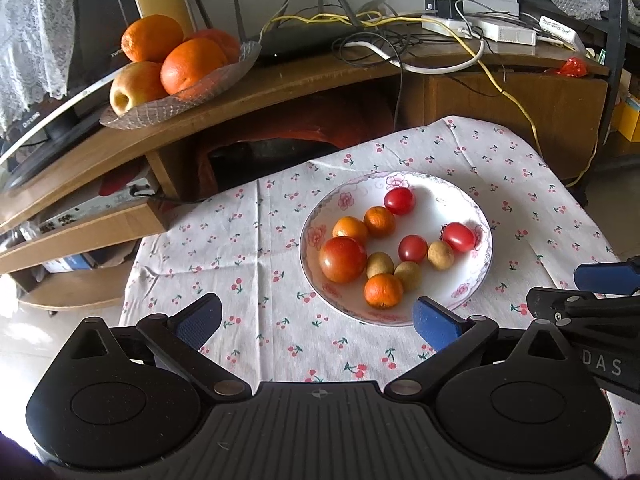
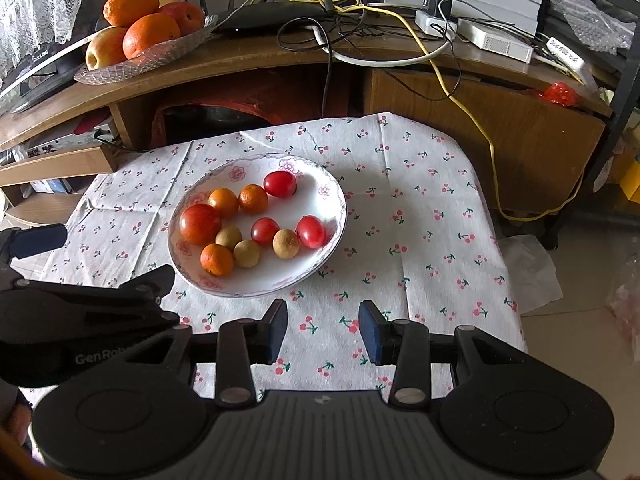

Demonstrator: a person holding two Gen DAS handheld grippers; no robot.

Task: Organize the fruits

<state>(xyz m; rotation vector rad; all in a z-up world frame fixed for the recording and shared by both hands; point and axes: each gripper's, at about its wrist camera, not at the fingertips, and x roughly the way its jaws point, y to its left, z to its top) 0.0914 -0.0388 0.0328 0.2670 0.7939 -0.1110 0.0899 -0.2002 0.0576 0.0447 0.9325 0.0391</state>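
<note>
A white plate (image 1: pixel 478 216) with a pink flower border sits on a counter covered by a cherry-print cloth (image 1: pixel 248 240). The plate holds a mix of small fruit: one large tomato (image 1: pixel 343 259) at its left side, three small oranges (image 1: pixel 383 290), three cherry tomatoes (image 1: pixel 399 200) and three tan longans (image 1: pixel 441 255). The fruits lie close together, several touching.

The left gripper (image 1: pixel 318 318) hangs above the near part of the cloth with its fingers (image 1: pixel 199 322) spread wide and nothing between them; its right blue pad overlaps the near rim of the plate in the left wrist view. The right gripper (image 2: pixel 323 330) is just beside it, to the right of the plate, fingers (image 2: pixel 371 334) parted with a narrower gap and also empty, over bare cloth.

Behind the counter a curved wooden shelf (image 1: pixel 280 84) carries a glass dish (image 1: pixel 224 80) of large oranges (image 1: pixel 192 65) and an apple (image 1: pixel 132 87), a black router (image 1: pixel 304 40), a power strip (image 1: pixel 452 26) and tangled cables, one of them yellow (image 1: pixel 520 110).
</note>
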